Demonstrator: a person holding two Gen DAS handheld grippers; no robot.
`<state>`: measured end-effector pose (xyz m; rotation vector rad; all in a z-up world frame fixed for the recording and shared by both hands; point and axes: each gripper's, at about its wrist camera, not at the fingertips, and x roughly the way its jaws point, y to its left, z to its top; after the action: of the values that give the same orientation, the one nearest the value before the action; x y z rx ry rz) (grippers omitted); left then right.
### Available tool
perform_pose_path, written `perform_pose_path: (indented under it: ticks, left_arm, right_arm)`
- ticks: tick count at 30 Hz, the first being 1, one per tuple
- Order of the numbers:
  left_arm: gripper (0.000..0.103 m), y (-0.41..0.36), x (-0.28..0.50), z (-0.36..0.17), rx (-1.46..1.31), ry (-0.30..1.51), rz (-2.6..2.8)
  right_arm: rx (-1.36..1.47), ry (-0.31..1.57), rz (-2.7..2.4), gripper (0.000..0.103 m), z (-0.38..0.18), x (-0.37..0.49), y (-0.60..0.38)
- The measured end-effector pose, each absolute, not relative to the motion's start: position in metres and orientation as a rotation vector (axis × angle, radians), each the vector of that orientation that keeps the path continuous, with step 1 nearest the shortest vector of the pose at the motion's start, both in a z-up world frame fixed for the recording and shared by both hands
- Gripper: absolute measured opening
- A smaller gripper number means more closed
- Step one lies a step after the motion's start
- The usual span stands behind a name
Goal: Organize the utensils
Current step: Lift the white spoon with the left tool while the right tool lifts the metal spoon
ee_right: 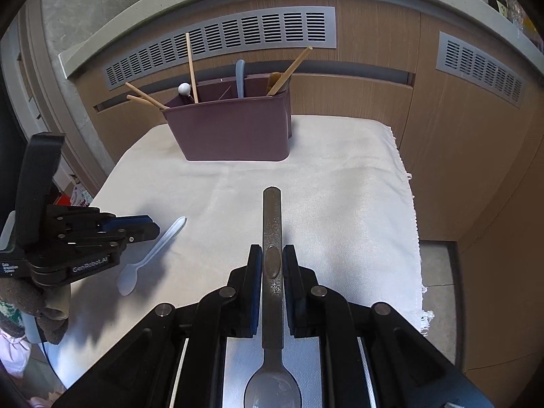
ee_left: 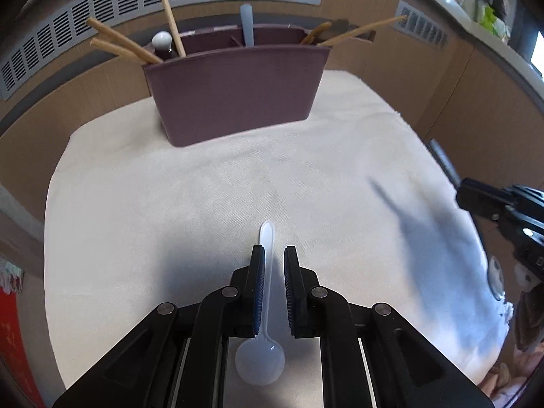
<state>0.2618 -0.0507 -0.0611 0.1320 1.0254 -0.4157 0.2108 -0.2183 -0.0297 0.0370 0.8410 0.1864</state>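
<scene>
Now both tools are loaded above the cream cloth (ee_right: 357,183): left gripper (ee_left: 273,255) clenched on a translucent plastic spoon (ee_left: 261,357), right gripper (ee_right: 272,255) clamped on a metal spoon (ee_right: 272,224), handles pointing forward. Ahead, the maroon caddy (ee_right: 234,129) holds chopsticks (ee_right: 192,68) and another spoon. Behind it, wood panelling with grey vents (ee_right: 238,30) under a stone ledge.

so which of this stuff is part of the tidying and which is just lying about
Job:
- plastic spoon in left tool
- metal spoon in right tool
- caddy
- chopsticks

Lying about:
- cloth
- vents
- cabinet
</scene>
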Motion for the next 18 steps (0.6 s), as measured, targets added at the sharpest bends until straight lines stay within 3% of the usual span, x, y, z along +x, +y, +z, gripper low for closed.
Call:
perform_pose_path:
  ticks: [3,6,12,18]
  left_arm:
    - [0.016,-0.056,0.267,-0.073,0.164,1.086,-0.417]
    - [0.027,-0.063,0.274,-0.077,0.230,1.113,-0.390]
    - [0.029,-0.082,0.293,-0.091,0.326,1.174,-0.373]
    - [0.028,-0.078,0.303,-0.093,0.252,1.206,-0.416]
  right_arm:
    - [0.036,0.837,0.187,0.012,-0.028,0.206,-0.218]
    - [0.033,0.841,0.188,0.012,-0.028,0.203,-0.218]
    - [0.028,0.847,0.197,0.012,-0.031,0.196,-0.215]
    - [0.043,0.876,0.185,0.012,-0.038,0.198,-0.216]
